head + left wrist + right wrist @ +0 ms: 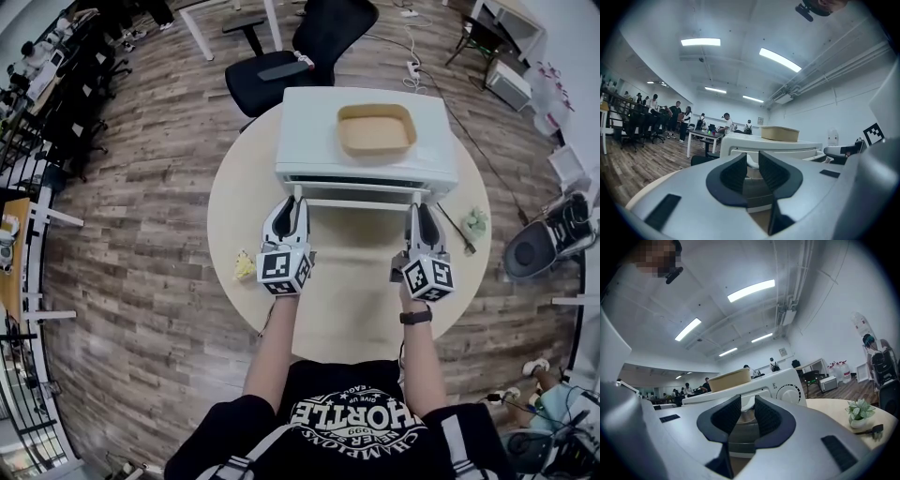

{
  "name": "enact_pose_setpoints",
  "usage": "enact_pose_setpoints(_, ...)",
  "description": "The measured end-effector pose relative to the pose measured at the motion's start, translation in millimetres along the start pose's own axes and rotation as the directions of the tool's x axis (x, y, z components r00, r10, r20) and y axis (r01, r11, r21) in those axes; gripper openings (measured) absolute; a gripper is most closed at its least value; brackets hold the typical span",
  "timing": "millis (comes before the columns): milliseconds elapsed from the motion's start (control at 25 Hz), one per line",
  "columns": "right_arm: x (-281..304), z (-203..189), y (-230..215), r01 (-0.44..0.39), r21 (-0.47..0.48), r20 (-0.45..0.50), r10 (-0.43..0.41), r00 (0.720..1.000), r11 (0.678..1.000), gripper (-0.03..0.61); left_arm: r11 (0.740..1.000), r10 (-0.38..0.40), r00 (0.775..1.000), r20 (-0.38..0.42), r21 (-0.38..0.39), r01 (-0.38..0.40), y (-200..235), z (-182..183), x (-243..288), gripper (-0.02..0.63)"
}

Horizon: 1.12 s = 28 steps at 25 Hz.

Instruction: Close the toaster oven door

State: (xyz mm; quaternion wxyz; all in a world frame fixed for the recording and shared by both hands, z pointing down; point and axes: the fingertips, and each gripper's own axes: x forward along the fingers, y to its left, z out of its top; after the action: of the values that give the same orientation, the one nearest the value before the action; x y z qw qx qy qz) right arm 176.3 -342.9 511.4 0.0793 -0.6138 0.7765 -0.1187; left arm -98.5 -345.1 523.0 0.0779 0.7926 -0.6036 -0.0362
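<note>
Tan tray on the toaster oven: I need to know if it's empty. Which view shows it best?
The head view: it looks down into the tan tray on the toaster oven and shows its bare floor. The left gripper view sees the tray only side-on; in the right gripper view the tray is side-on too.

The room is bright and evenly lit by long ceiling light strips [700, 42], which show in both gripper views as burnt-out white bars. In the head view the shadows on the pale worktop [234, 216] are short and soft, and the white top of the toaster oven [309, 122] is nearly washed out. All pictures bend strongly at the edges, and the gripper views have dark rounded corners and a cool blue-grey tone, with the left tongs [752, 159] and right tongs [747, 401] slightly soft near the lens.
</note>
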Motion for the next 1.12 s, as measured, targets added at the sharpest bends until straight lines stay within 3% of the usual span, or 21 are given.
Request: enact_pose_setpoints(1120, 24, 1, -7, 0.002, 0.035, 0.000, -0.002, 1.000, 0.999, 0.100, 0.999, 0.030, 1.000, -0.006, 0.044, -0.030, 4, 3, 24, 0.092)
